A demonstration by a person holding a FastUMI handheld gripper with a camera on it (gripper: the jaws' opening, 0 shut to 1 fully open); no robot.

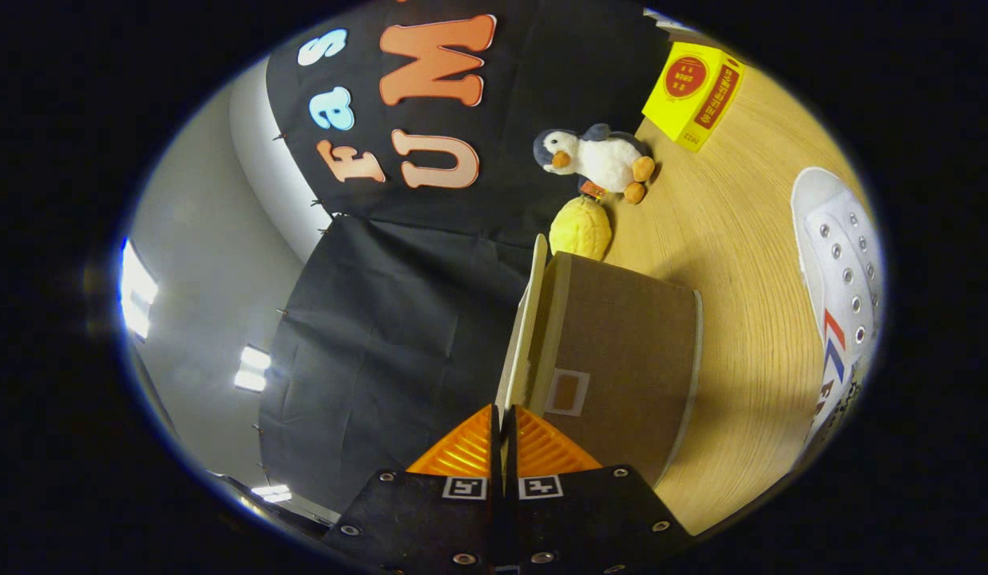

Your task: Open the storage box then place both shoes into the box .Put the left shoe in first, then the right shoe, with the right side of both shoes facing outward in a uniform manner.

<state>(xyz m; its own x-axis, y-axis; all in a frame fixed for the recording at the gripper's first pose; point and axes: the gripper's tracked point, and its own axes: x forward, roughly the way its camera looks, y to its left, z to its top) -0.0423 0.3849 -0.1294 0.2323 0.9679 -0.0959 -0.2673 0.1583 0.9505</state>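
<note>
Tongs [503,419] pinching one box lid [524,319]; one shoe [845,271].

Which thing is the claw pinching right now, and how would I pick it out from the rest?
Start at the brown fabric storage box on the wooden table, just ahead of the claw. Its pale lid stands up on edge along the box's side, running from the orange fingers toward the yellow plush. It is the only thin, flat, cream panel there, and both fingers appear pressed on its near end.
</note>
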